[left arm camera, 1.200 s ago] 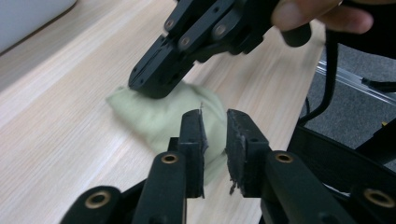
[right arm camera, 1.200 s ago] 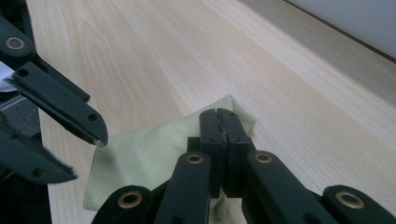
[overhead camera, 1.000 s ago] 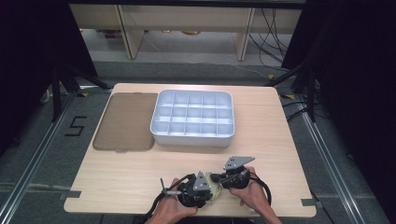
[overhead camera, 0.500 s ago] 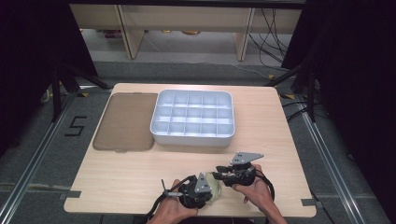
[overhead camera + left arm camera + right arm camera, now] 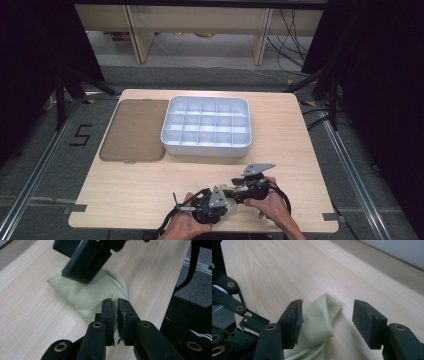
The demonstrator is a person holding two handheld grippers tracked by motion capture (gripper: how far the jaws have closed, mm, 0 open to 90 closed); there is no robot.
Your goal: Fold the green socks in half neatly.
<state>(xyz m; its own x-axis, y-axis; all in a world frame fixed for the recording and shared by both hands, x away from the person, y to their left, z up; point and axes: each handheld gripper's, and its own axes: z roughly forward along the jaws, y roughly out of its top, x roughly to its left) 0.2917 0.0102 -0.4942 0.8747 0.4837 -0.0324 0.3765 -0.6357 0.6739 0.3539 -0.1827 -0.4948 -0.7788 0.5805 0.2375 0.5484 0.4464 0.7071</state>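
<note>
**Left fingers pinch pale-green cloth; right fingers spread over it**

Pale yellow-green cloth [image 5: 95,293], looks like a folded sock or small fabric pouch, lies on the wooden surface [image 5: 150,185] near the front edge, btwn the two hands. In high view just a sliver of it shows [image 5: 231,206] btwn the grippers.

Left gripper [image 5: 115,312]: fingers [image 5: 107,315] nearly together, clamped on the cloth's near edge; frayed threads stick out of the gap. Rest of the cloth runs away from it, flat on the wood.

Right gripper [image 5: 325,320]: fingers [image 5: 368,323] wide apart, have just been opening. Cloth sits btwn them but the pads don't press it; left-side finger is just beside the fabric, maybe brushing it, the other stands clear. In left gripper view one right finger [image 5: 86,258] hangs over the cloth's far end.

Farther back, well apart from the hands: white compartment tray [image 5: 206,146] w/ a grid of cells, and beside it on the left a flat brown lid [image 5: 134,130] lying on the surface. Both hands rest low at the front edge.
</note>
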